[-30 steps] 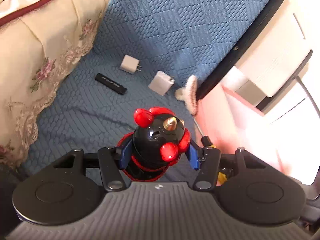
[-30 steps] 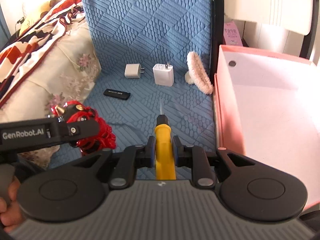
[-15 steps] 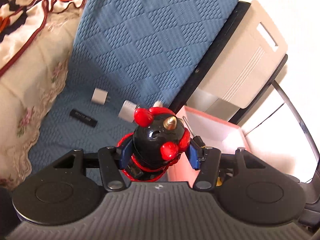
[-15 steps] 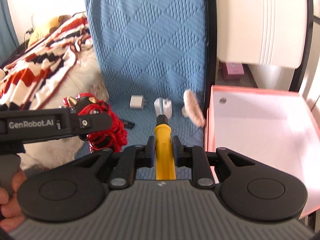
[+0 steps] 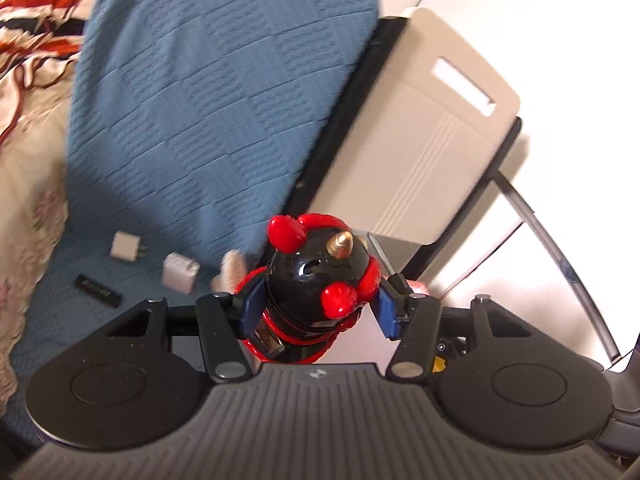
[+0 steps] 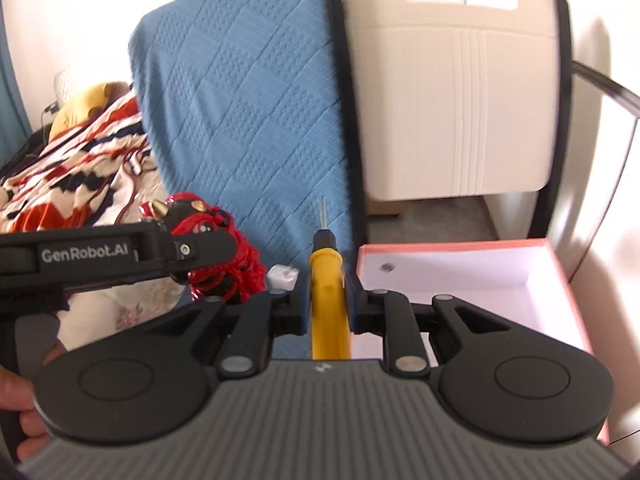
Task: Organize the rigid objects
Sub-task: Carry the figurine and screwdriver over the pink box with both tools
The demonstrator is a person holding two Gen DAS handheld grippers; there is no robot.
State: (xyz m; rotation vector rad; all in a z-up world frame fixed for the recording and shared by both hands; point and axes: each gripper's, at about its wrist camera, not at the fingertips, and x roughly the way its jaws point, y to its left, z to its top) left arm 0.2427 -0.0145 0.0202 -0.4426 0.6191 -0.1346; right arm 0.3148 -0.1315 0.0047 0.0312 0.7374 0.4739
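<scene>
- Black and red toy figure (image 5: pixel 316 276), gold horn on top, pinched between the blue pads of the left gripper (image 5: pixel 316 308), held up in the air above the blue quilted cover (image 5: pixel 200 100).
- Same toy figure (image 6: pixel 188 220) visible from the right wrist, gripped at the left edge, with red cord hanging beneath it.
- Yellow-handled screwdriver (image 6: pixel 328 300) clamped between the fingers of the right gripper (image 6: pixel 328 300), nearly pressed together on the handle, metal tip pointing forward and away.
- Pink box (image 6: pixel 560 280) open and white inside, just right of the screwdriver, lower than both held things.
- Left lying on the blue cover: small white plug adapter (image 5: pixel 126 246), larger white charger (image 5: pixel 180 272), black stick-shaped device (image 5: pixel 98 291), and a blurred pale brush (image 5: pixel 232 268) partly hidden behind the toy.
- Beige chair back (image 5: pixel 420 140) beside the cover, with a slot near its top.
- Patterned blanket (image 6: pixel 72 176) bunched at the left.
- Hand (image 6: pixel 20 412) around the left gripper's handle, at the lower left edge.
</scene>
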